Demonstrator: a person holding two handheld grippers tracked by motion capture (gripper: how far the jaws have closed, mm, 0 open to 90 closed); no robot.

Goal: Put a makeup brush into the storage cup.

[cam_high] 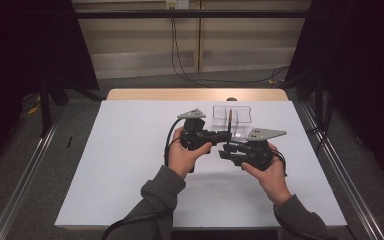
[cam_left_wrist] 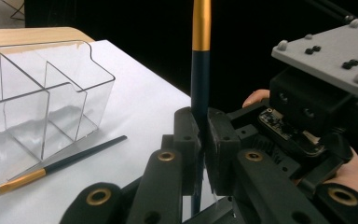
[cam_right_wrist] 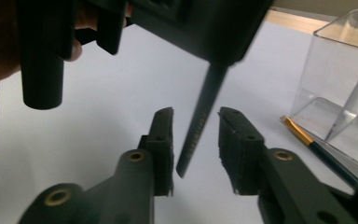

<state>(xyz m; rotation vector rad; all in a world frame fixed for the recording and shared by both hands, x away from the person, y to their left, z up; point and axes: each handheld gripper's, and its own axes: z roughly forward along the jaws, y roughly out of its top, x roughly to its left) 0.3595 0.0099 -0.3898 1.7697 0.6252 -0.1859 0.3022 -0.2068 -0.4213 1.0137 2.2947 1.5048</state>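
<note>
**A:** ok biggest to smallest, what's in the shot?

**B:** White table [cam_high: 130, 165] first, w/ a strip of wood at the far edge. Then a clear plastic organizer [cam_high: 231, 116] toward the far middle, divided into compartments. Both grippers sit just in front of it, close together.

**A:** grippers doing what?

**B:** Left gripper [cam_left_wrist: 204, 140] has its jaws clamped tight on a dark brush [cam_left_wrist: 199, 79] w/ a gold band, held upright, the shaft poking out below the jaws too. Right gripper [cam_right_wrist: 195, 149] has its jaws apart, one on either side of that brush's lower tip, not touching it afaict.

**A:** so the brush is in the air?

**B:** Yep, up off the table, between the two grippers, near the organizer but outside it.

**A:** anything smaller?

**B:** A second brush [cam_left_wrist: 56, 164] lying flat on the table right against the organizer's base, gold end toward its corner.
</note>
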